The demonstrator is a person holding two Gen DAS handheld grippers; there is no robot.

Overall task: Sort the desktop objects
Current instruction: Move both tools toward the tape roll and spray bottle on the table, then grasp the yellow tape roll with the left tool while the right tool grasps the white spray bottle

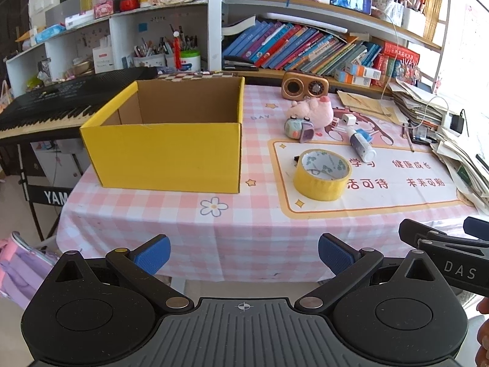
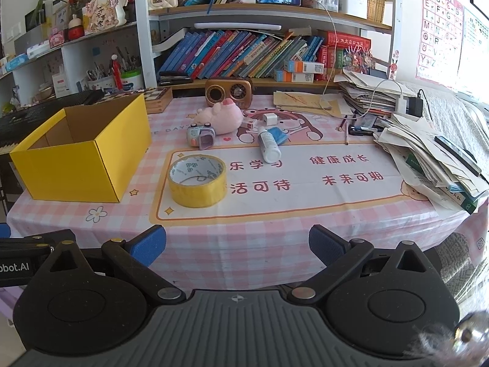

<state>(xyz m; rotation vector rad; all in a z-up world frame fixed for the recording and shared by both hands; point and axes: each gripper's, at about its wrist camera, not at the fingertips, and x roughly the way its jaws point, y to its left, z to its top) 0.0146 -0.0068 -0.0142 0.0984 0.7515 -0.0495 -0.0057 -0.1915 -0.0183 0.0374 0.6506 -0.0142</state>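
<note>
Left gripper (image 1: 244, 255) and right gripper (image 2: 237, 246): jaws spread wide, nothing held, kept off the table's (image 2: 244, 241) near edge. Tape (image 2: 197, 180), bottle (image 2: 269, 145), toy (image 2: 200, 136), plush (image 2: 221, 116): laid right of the box (image 2: 76, 171).

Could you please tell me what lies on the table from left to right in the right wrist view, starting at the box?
yellow box → yellow tape roll → white bottle → pencil → pile of papers.
</note>
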